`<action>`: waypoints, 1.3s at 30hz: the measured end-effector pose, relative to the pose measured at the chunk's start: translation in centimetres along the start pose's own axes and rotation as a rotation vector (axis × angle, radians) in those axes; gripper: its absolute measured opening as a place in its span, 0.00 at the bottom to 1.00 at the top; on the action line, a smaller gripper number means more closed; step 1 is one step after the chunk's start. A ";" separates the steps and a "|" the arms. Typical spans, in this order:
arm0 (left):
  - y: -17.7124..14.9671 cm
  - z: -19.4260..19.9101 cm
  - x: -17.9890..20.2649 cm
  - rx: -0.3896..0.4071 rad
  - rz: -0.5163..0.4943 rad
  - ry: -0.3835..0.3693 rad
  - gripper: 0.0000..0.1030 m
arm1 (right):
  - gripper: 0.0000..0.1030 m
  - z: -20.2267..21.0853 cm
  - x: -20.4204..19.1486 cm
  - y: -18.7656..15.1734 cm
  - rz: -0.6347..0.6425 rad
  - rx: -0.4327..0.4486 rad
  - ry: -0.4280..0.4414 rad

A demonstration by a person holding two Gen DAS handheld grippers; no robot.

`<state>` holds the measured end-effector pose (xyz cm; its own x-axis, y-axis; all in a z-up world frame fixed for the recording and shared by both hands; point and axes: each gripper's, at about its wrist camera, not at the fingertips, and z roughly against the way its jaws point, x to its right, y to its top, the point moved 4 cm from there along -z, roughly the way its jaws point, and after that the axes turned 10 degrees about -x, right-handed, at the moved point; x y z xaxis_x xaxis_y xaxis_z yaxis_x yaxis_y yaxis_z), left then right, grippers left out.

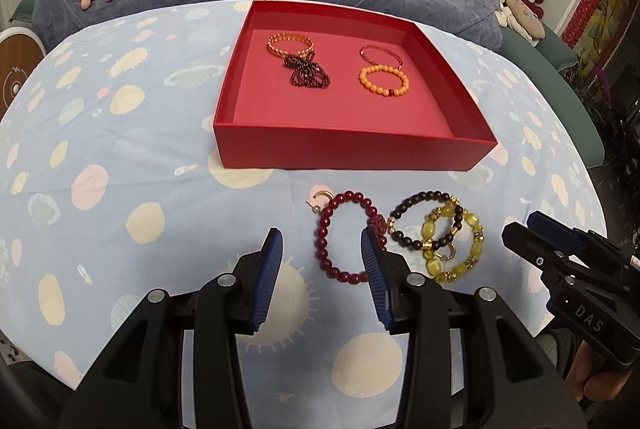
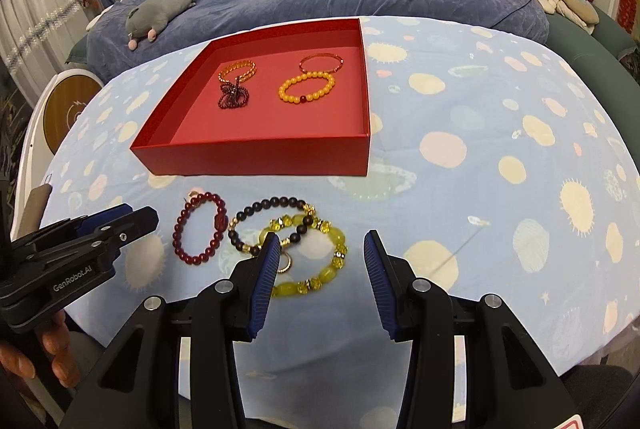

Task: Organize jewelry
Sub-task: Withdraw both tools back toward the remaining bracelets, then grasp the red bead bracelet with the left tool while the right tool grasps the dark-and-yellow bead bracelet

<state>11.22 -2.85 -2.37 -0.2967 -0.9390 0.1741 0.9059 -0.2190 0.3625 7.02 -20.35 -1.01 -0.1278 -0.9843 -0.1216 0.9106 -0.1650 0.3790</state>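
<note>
Bare cloth (image 2: 480, 213) right of bracelets (image 2: 280, 249)

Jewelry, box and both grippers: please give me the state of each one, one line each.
Red box: open, no lid, holding four bracelets.
Orange bracelet: lying flat in the box.
Dark red bracelet: flat on the cloth, outside the box.
Black bracelet: on the cloth, overlapping the yellow one.
Yellow bracelet: on the cloth, outside the box.
Left gripper: open, empty.
Right gripper: open, empty.

"DAS" on right gripper (image 1: 556, 245) body — "GenRobot.AI" on left gripper (image 2: 124, 219) body.
</note>
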 end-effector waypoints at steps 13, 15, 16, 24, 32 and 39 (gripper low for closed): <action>-0.1 -3.6 0.4 -0.069 -0.007 0.022 0.23 | 0.42 -1.2 -0.6 -0.2 -0.002 -0.023 0.013; -0.2 -3.6 0.3 -0.067 -0.011 0.028 0.15 | 0.42 -1.4 -0.6 -0.2 -0.003 -0.026 0.014; -0.3 -3.6 0.3 -0.068 -0.012 0.024 0.13 | 0.42 -1.4 -0.6 -0.2 -0.003 -0.028 0.014; -1.7 -2.7 -1.0 -0.074 0.010 0.014 0.08 | 0.42 -1.8 -0.7 -0.1 -0.003 -0.035 0.020; -2.8 -2.1 -2.1 -0.078 0.032 0.018 0.08 | 0.40 -2.7 -1.2 0.5 -0.008 -0.042 0.037; -2.6 -2.2 -2.0 -0.079 0.033 0.020 0.08 | 0.29 -4.0 -1.3 1.3 -0.015 -0.064 0.048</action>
<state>10.16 -0.95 -5.67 -0.2605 -0.9511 0.1660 0.9364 -0.2070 0.2834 9.98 -19.00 -4.04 -0.1244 -0.9773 -0.1714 0.9320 -0.1743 0.3179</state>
